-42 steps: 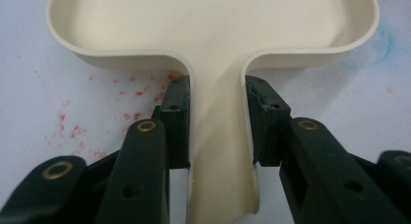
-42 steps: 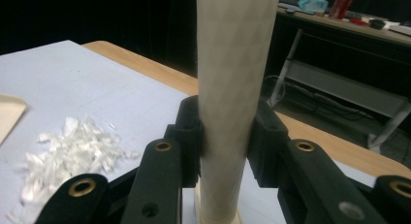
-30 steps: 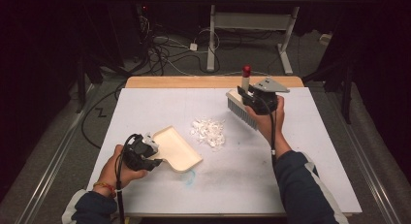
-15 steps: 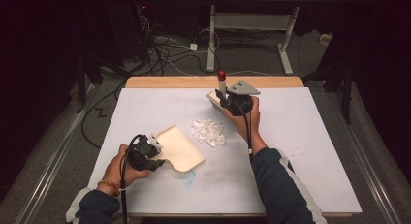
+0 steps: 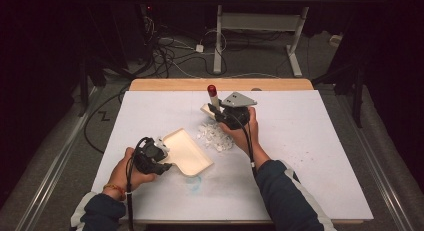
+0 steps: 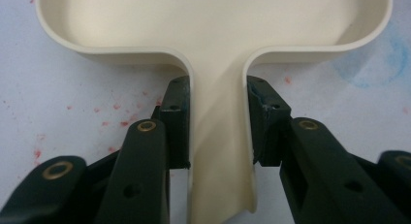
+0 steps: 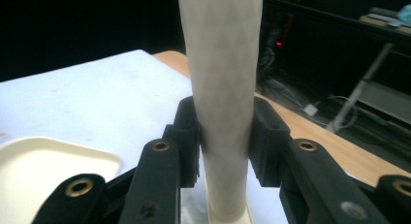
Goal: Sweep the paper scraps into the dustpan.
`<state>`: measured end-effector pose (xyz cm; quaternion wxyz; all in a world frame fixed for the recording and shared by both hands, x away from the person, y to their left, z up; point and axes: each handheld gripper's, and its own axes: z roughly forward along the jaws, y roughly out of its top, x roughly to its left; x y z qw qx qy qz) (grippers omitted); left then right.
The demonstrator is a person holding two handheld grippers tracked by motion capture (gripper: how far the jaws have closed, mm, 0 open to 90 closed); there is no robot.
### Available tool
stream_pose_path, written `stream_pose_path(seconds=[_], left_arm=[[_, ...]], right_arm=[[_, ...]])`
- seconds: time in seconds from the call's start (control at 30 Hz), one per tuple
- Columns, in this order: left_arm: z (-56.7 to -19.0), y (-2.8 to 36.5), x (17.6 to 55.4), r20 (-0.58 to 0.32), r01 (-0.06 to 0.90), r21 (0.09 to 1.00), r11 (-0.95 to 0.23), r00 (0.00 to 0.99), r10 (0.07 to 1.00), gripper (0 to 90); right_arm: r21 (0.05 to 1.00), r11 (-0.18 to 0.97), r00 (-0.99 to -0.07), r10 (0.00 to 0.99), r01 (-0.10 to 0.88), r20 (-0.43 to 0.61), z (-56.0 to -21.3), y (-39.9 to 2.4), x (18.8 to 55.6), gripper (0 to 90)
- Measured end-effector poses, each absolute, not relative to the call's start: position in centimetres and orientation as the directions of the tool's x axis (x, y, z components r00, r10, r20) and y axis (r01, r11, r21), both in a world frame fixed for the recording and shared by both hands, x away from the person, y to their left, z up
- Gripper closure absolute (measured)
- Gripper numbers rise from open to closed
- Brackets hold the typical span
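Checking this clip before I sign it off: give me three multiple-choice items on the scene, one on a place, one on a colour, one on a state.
1. Where does the heap of white scraps lie?
A. between dustpan and brush
B. on the floor
C. inside the dustpan

2. What colour is the tip of the brush handle?
A. blue
B. red
C. green

3. How does the left gripper stand?
A. open above the table
B. shut on the brush
C. shut on the dustpan's handle

Answers: 1 A, the scraps sit on the white table beside the dustpan. 2 B, the high view shows a red cap. 3 C, both pads press the cream handle.
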<state>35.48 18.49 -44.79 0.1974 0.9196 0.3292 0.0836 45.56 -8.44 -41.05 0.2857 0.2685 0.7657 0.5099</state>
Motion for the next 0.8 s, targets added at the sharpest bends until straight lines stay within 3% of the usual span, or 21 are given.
stream_pose_path(seconds=[0.3, 0.8], left_arm=[[-44.9, 17.8, 35.7, 0.025, 0.576, 0.416, -0.704, 0.766, 0.642, 63.5], [-45.1, 16.7, 35.8, 0.028, 0.576, 0.409, -0.708, 0.768, 0.640, 63.4]], right_arm=[[0.928, 0.363, -0.789, 0.592, 0.081, -0.163, -40.7, -6.1, 42.6, 70.0], [0.922, 0.387, -0.826, 0.526, 0.017, -0.205, -40.2, -4.1, 40.5, 70.6]])
